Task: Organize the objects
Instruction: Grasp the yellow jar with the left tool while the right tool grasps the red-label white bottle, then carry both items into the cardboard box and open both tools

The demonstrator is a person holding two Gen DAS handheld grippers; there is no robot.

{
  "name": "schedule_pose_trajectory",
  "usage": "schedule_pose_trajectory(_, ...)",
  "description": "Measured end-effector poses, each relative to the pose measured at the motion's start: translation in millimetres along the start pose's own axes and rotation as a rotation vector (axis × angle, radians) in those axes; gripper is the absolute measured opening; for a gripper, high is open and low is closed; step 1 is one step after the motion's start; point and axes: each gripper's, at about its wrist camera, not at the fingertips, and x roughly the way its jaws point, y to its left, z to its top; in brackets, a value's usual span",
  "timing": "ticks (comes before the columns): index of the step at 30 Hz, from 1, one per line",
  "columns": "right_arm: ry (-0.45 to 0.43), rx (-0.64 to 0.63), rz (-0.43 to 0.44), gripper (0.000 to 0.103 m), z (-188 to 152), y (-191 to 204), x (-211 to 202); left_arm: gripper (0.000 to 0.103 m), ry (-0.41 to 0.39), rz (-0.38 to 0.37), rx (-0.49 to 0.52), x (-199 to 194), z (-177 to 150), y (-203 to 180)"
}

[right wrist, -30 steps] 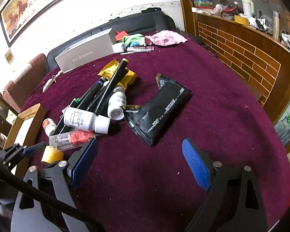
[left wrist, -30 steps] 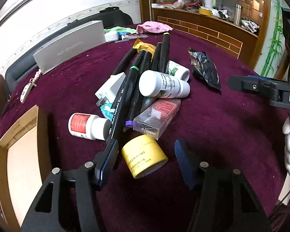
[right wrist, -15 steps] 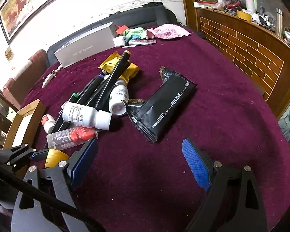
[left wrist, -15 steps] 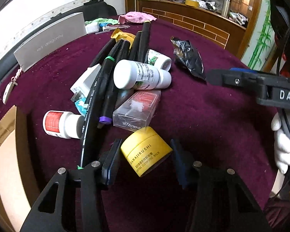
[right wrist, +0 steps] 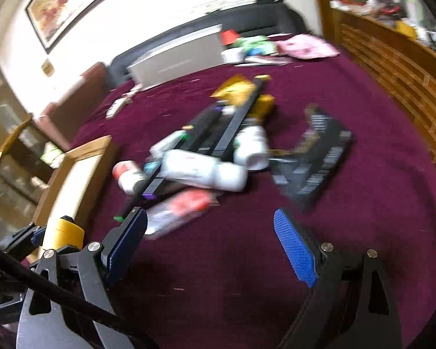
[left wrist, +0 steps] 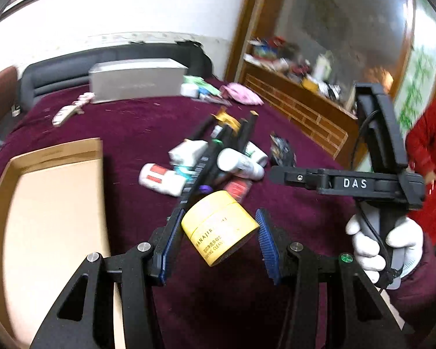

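The left claw (left wrist: pixel 218 238) is clamped on a tilted yellow balm jar (left wrist: pixel 219 226) above the maroon table (left wrist: pixel 290 212) beside the cardboard box (left wrist: pixel 52 203), while the right claw (right wrist: pixel 215 244) stands apart, empty.

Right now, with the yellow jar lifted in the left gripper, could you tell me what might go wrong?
The yellow jar sits tilted in the left gripper, so it may slip or twist out before reaching the cardboard box. The right gripper hangs open close to the clear case and could nudge the pile.
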Motion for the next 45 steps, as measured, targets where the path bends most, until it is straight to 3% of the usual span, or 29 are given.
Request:
schedule_pose_trajectory(4,0.094,0.079,0.174,0.090,13,17,25,0.044,-0.050,0.045,-0.053,-22,-6,24)
schedule_pose_trajectory(8,0.116,0.051,0.234,0.087,30,49,44,0.044,-0.064,0.066,-0.085,-31,-15,42)
schedule_pose_trajectory(10,0.128,-0.070,0.188,0.085,38,77,61,0.044,-0.066,0.081,-0.097,-32,-17,51)
schedule_pose_trajectory(11,0.141,-0.176,0.118,0.082,42,97,76,0.044,-0.069,0.085,-0.103,-33,-18,54)
schedule_pose_trajectory(14,0.173,-0.339,0.014,0.072,40,126,106,0.044,-0.082,0.094,-0.126,-39,-23,68)
schedule_pose_trajectory(20,0.246,-0.499,-0.140,0.058,31,143,149,0.044,-0.096,0.120,-0.177,-49,-30,98)
schedule_pose_trajectory(22,0.264,-0.512,-0.179,0.050,28,142,156,0.044,-0.097,0.123,-0.192,-48,-31,106)
schedule_pose_trajectory(24,0.291,-0.501,-0.193,0.032,26,138,162,0.044,-0.097,0.123,-0.201,-48,-33,109)
schedule_pose_trajectory(30,0.243,-0.398,-0.131,0.032,34,138,132,0.044,-0.119,0.116,-0.214,-59,-31,113)
schedule_pose_trajectory(35,0.188,-0.350,0.069,0.032,59,167,66,0.044,-0.164,0.085,-0.206,-87,-6,113)
schedule_pose_trajectory(38,0.174,-0.324,0.190,0.032,80,194,40,0.044,-0.164,0.096,-0.199,-98,26,120)
schedule_pose_trajectory(41,0.185,-0.285,0.255,0.032,100,220,41,0.044,-0.155,0.136,-0.185,-91,59,134)
schedule_pose_trajectory(45,0.203,-0.247,0.198,0.032,111,238,82,0.044,-0.089,0.179,-0.229,-51,87,168)
